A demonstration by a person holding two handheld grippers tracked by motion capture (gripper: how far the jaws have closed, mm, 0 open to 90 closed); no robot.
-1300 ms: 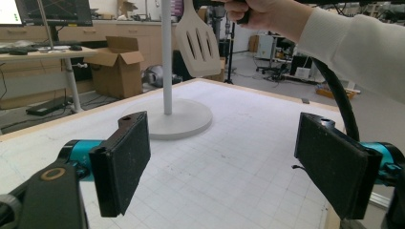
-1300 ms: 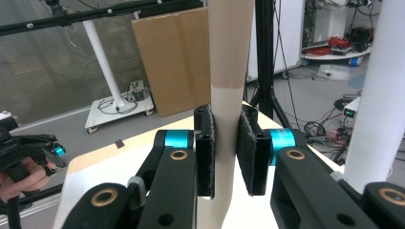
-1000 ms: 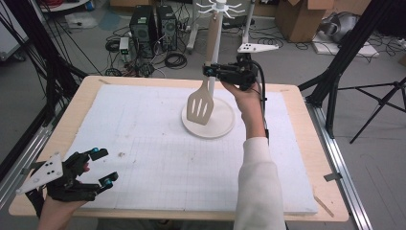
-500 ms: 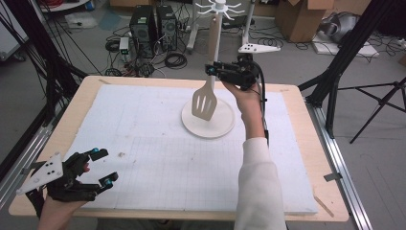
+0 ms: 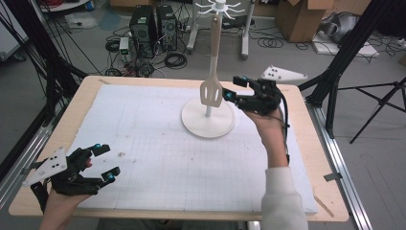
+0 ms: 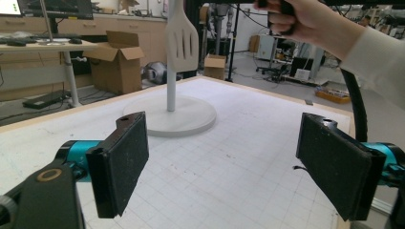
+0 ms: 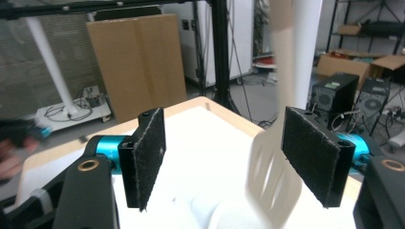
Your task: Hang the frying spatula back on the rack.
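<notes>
Spatula (image 5: pixel 211 92) hangs from the hook rack (image 5: pixel 216 6) on the stand, blade dangling just above the round base (image 5: pixel 208 123), beside the pole. Hanging step looks done, as far as I can judge; what's left is backing my right gripper (image 5: pixel 231 88) clear and letting the spatula settle.

Right jaws have just been opening and now stand wide with nothing pressed between the pads. In the right gripper view the spatula blade (image 7: pixel 270 183) sits blurred near the right-hand pad (image 7: pixel 313 153), free of it as far as I can tell. Left gripper (image 5: pixel 106 162) rests at the near left corner of the table (image 5: pixel 95 84), well apart from the stand, jaws wide open and empty; its view shows both pads (image 6: pixel 120 162) with only mat between.

Materials: the spatula is pale, matte, probably wood or plastic, a flat slotted blade on a long thin handle. The stand is white, with a smooth disc base, slim pole and spoked top. A white gridded mat (image 5: pixel 158 158), lightly scuffed, lies on the light wood table. My pads are black and rough like foam, on teal mounts.
</notes>
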